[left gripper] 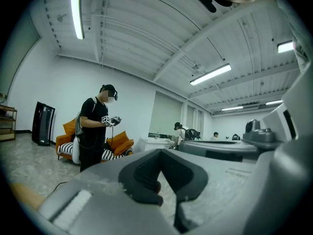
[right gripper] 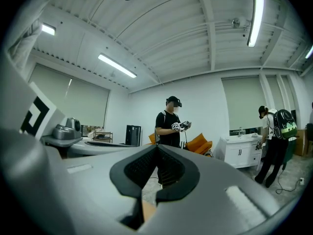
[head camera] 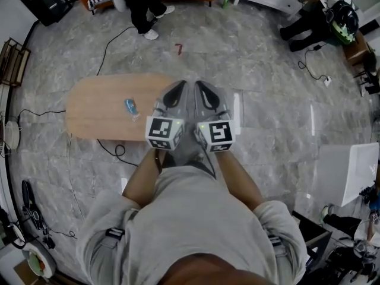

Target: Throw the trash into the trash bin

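A small blue piece of trash (head camera: 131,107) lies on the oval wooden table (head camera: 89,114), left of my two grippers. Both grippers are held side by side, pointing level over the table's right end. The left gripper (head camera: 180,86) (left gripper: 159,151) has its jaws together with nothing between them. Beside it, the right gripper (head camera: 199,86) (right gripper: 156,146) is likewise shut and empty. Both gripper views look out across the room, above the table. No trash bin shows that I can tell for sure.
A person in black (left gripper: 95,131) (right gripper: 171,126) stands ahead near an orange sofa (left gripper: 117,142), holding grippers. Another person (right gripper: 271,141) stands by a white cabinet (right gripper: 239,155). Cables (head camera: 110,150) run over the marble floor, a small red item (head camera: 179,48) lies there, and a white panel (head camera: 350,171) stands right.
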Motion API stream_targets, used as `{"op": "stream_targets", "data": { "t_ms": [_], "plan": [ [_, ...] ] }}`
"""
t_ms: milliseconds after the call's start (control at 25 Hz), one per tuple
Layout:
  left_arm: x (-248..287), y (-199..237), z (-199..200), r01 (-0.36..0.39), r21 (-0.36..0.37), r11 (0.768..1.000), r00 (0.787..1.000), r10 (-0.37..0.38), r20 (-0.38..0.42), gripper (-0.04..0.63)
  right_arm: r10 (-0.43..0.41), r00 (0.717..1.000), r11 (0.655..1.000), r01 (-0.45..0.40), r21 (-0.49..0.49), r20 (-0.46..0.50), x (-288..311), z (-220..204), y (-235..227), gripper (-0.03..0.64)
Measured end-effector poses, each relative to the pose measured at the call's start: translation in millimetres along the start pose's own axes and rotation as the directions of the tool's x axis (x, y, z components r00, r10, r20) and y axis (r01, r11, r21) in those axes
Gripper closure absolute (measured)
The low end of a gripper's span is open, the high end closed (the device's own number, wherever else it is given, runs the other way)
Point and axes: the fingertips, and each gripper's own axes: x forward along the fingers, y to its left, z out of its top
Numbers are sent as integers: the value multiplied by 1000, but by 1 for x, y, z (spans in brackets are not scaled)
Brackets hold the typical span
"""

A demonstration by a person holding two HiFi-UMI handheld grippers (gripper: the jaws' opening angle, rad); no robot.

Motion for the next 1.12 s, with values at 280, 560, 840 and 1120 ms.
{"op": "stream_targets", "data": {
  "t_ms": [280,560,840,1120],
  "plan": [
    [-1,-12,13,-63,-32,998,998,64,25,577,66,997,998,-66,7,27,-8,14,-7,609],
    [-28,24,-4,-211,33,977,975,212,-58,577,183,981,982,-185,35,62,13,9,12,609],
    [-108,109,-13,-392,-22,920,919,390,-62,577,322,946,946,-323,26,18,47,-6,103,609],
    [-172,185,-26,-435,-72,897,900,432,-59,577,390,919,919,-392,-33,-53,93,-22,197,609]
  ]
}}
